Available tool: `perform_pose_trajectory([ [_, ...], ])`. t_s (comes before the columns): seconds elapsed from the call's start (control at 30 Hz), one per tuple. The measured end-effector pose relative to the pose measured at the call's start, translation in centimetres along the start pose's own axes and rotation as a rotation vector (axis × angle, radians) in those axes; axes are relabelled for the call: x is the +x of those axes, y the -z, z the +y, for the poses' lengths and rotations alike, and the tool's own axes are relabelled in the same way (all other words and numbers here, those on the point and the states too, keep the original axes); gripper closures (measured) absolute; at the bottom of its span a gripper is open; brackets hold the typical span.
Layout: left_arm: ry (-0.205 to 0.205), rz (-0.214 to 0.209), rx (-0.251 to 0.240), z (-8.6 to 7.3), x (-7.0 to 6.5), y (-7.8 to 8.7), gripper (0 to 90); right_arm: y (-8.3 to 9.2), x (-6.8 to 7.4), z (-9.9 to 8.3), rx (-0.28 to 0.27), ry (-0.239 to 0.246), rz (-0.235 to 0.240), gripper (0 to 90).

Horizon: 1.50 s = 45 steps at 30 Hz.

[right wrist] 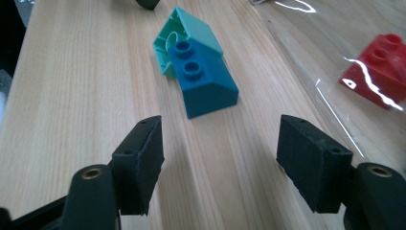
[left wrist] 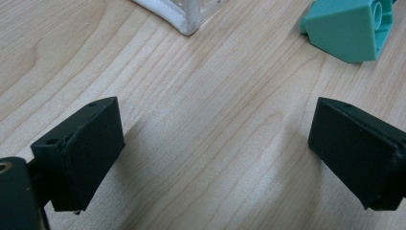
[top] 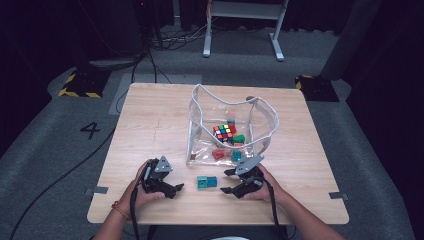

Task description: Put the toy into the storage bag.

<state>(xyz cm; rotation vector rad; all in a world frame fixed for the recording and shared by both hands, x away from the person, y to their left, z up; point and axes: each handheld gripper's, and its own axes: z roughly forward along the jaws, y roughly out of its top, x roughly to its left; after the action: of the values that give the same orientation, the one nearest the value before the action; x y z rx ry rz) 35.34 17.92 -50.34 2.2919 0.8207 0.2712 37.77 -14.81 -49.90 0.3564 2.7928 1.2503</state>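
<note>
Floor marking (top: 90, 130) left of table (top: 150, 125) reads "4".

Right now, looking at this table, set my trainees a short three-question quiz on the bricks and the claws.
1. True or false: the right claw grips the blue brick.
2. What touches the blue brick: A) the mint brick, B) the red brick, C) the puzzle cube?
3. Where does the puzzle cube lie?

Key
1. False; its jaws stand open, short of the brick.
2. A
3. Inside the clear bag.
</note>
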Motion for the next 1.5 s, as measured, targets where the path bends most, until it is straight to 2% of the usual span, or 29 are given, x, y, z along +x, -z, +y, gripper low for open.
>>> perform_pose_trajectory([
  [0.03, 0.002, 0.0, -0.002, 0.0, 0.0, 0.0, 5.2, -0.4, 0.0, 0.2, -0.02, 0.018, 0.013, 33.0],
  [0.07, 0.002, -0.003, 0.0, 0.0, 0.0, 0.0, 5.2, -0.8, 0.1, 0.4, -0.022, 0.001, 0.021, 33.0],
  [0.13, 0.005, -0.004, -0.001, 0.0, 0.0, 0.0, 5.1, -1.4, 0.1, 0.7, -0.019, 0.011, 0.012, 32.9],
  [0.17, 0.004, -0.003, -0.001, 0.0, 0.0, 0.0, 5.1, -1.6, 0.0, 0.8, -0.032, 0.008, 0.024, 32.9],
  [0.2, 0.004, -0.003, -0.001, 0.0, 0.0, 0.0, 5.1, -1.7, 0.1, 0.9, -0.026, -0.015, 0.022, 33.0],
  [0.23, 0.005, -0.004, -0.001, 0.0, 0.0, 0.0, 5.1, -1.9, 0.2, 1.1, -0.017, 0.0, 0.014, 33.0],
  [0.3, 0.003, -0.001, -0.001, 0.0, 0.0, 0.0, 5.1, -2.1, 0.4, 1.3, -0.012, -0.003, 0.013, 33.0],
  [0.33, 0.004, -0.004, -0.001, 0.0, 0.0, 0.0, 5.1, -2.2, 0.2, 1.3, -0.005, 0.023, 0.017, 33.0],
  [0.37, 0.004, -0.003, -0.002, 0.0, 0.0, 0.0, 5.1, -2.4, 0.5, 1.5, -0.014, -0.009, 0.024, 33.1],
  [0.43, -0.001, 0.008, 0.0, 0.0, 0.0, 0.0, 5.2, -2.6, 0.4, 1.8, -0.003, 0.021, 0.036, 34.0],
  [0.5, -0.008, 0.014, -0.004, 0.0, 0.0, 0.1, 5.4, -3.0, 0.7, 2.0, -0.005, 0.021, 0.012, 36.1],
  [0.57, -0.006, 0.013, -0.004, 0.0, 0.0, 0.1, 5.5, -3.1, 0.8, 2.1, -0.013, 0.024, 0.024, 42.6],
  [0.7, -0.01, 0.005, 0.001, 0.0, 0.1, 0.1, 5.3, -2.9, 0.7, 2.1, -0.007, 0.023, 0.017, 50.7],
  [0.73, -0.005, -0.004, 0.002, 0.0, 0.1, 0.0, 5.2, -3.0, 0.7, 2.1, -0.022, 0.019, 0.024, 52.6],
  [0.9, -0.003, 0.005, 0.0, 0.0, 0.0, 0.1, 5.3, -2.9, 0.7, 2.0, -0.027, 0.03, 0.023, 58.7],
  [1.03, -0.003, 0.004, 0.0, 0.0, 0.0, 0.1, 5.4, -2.5, 0.6, 1.7, -0.022, 0.051, 0.035, 59.0],
  [1.07, -0.003, 0.004, 0.001, 0.0, 0.0, 0.1, 5.3, -2.4, 0.5, 1.7, -0.026, 0.042, 0.033, 59.0],
  [1.1, -0.003, 0.004, 0.001, 0.0, 0.0, 0.1, 5.3, -2.2, 0.4, 1.6, -0.008, 0.053, 0.032, 59.1],
  [1.13, -0.003, 0.004, 0.0, 0.0, 0.0, 0.1, 5.3, -2.1, 0.5, 1.6, -0.017, 0.023, 0.024, 59.1],
  [1.17, -0.003, 0.004, 0.0, 0.0, 0.0, 0.1, 5.3, -1.8, 0.1, 1.5, -0.014, 0.06, 0.026, 59.1],
  [1.2, -0.003, 0.004, 0.0, 0.0, 0.0, 0.1, 5.3, -1.4, 0.2, 1.4, -0.023, 0.039, 0.024, 59.1],
  [1.27, -0.003, 0.005, 0.0, 0.0, 0.0, 0.1, 5.3, -0.6, 0.2, 1.1, -0.031, 0.036, 0.01, 59.1],
  [1.3, -0.003, 0.006, 0.0, 0.0, 0.0, 0.1, 5.4, -0.3, -0.1, 0.9, -0.055, 0.072, 0.015, 59.1],
  [1.4, -0.007, 0.009, 0.0, 0.0, 0.0, 0.1, 5.4, 1.0, -0.3, -0.1, -0.037, 0.047, -0.01, 59.1],
  [1.43, -0.007, 0.008, 0.0, 0.0, 0.0, 0.1, 5.4, 1.5, -0.3, -0.4, -0.021, 0.028, -0.025, 59.1],
  [1.5, -0.006, 0.008, 0.0, 0.0, 0.0, 0.1, 5.3, 2.3, -0.5, -1.0, -0.022, -0.003, -0.044, 59.1],
])
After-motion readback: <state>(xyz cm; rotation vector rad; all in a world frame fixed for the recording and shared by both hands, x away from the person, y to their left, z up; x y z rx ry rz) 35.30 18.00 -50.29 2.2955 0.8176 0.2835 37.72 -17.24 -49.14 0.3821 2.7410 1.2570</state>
